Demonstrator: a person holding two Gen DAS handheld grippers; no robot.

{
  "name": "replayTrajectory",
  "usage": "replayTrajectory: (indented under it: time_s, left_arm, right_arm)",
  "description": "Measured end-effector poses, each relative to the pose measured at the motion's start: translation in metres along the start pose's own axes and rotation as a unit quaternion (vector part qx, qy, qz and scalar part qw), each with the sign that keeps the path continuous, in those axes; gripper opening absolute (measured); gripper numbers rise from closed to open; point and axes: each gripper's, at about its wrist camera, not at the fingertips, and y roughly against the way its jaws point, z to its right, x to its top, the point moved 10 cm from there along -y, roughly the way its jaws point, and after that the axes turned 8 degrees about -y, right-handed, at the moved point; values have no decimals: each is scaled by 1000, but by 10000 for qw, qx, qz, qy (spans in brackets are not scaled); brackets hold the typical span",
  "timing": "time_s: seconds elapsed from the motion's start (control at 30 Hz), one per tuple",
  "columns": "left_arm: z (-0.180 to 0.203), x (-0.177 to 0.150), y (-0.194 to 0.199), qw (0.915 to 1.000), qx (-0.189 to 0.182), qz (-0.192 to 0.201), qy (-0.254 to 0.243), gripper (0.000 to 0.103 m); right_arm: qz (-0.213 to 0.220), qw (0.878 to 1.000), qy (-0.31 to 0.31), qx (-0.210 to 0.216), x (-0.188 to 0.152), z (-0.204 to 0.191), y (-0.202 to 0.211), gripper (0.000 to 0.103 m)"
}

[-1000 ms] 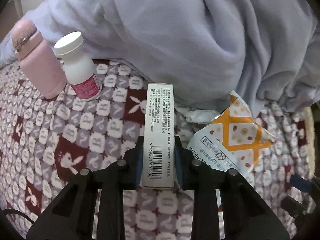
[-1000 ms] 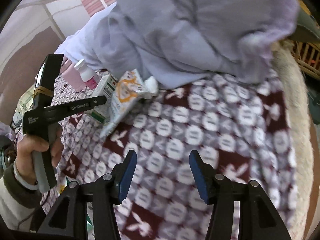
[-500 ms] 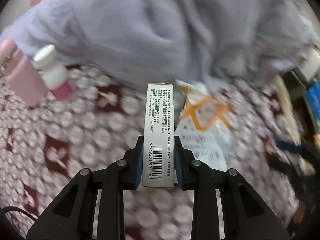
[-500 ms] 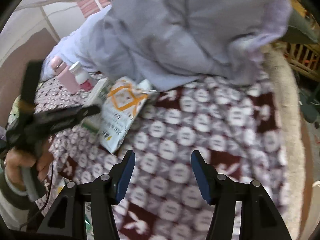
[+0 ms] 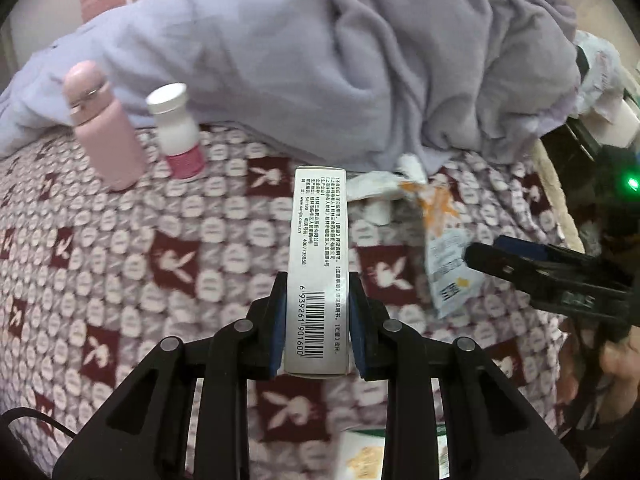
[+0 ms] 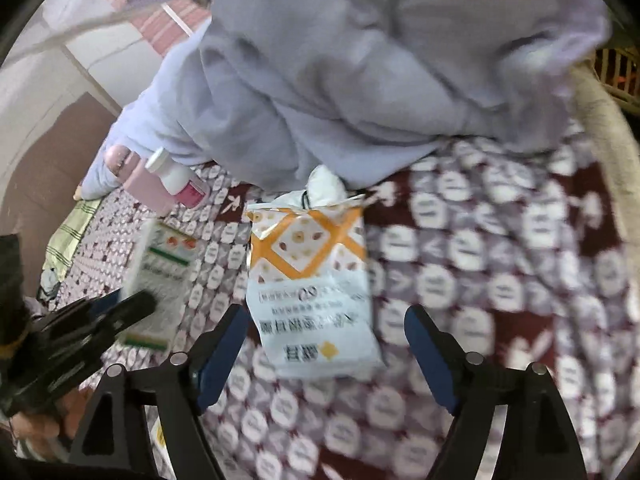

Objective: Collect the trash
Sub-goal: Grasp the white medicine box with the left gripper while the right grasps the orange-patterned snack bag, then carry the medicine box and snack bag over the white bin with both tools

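A white and orange snack bag (image 6: 312,280) lies flat on the rabbit-patterned bedspread (image 6: 480,260). My right gripper (image 6: 326,316) hovers over its lower end with the jaws opening, and the pads stand apart from the bag on either side. A crumpled white tissue (image 6: 324,184) sits at the bag's top edge. My left gripper (image 5: 318,292) is shut on a narrow white box (image 5: 318,240) with a barcode and holds it above the bedspread. In the left wrist view the bag (image 5: 444,264) is on the right, with the right gripper's dark fingers (image 5: 520,256) beside it.
A pink flask (image 5: 106,132) and a white bottle with a pink label (image 5: 176,132) stand at the back left. A bunched lavender blanket (image 5: 320,60) covers the far side of the bed. Another packet (image 5: 360,456) shows below the left gripper. A cream edge (image 6: 600,120) borders the bed on the right.
The right gripper has come in over the snack bag and its jaws have widened. The left gripper has lifted and drawn back with the box still in it.
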Motion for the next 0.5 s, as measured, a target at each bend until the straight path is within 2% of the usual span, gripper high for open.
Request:
replayTrajectory:
  time_s: [0.17, 0.27, 0.4, 0.43, 0.47, 0.5]
  left_arm:
    - [1, -10, 3, 10000, -2, -30, 27, 25]
    - [3, -10, -2, 10000, -45, -40, 68, 25]
    - [9, -9, -1, 9999, -103, -14, 74, 25]
    - [10, -8, 0, 9999, -116, -1, 73, 25]
    - [13, -7, 2, 9999, -147, 20, 76, 25]
    - [16, -6, 3, 9998, -173, 36, 74, 25]
  right_arm:
    - [-14, 9991, 396, -167, 5, -18, -35, 81]
    - [-83, 9979, 443, -474, 7, -11, -54, 83]
    - [-130, 9984, 410, -361, 6, -6, -58, 83]
    - [-118, 9988, 401, -254, 5, -8, -53, 82]
    - [-67, 9990, 400, -164, 5, -10, -49, 74]
    - [3, 9990, 434, -112, 4, -10, -41, 71]
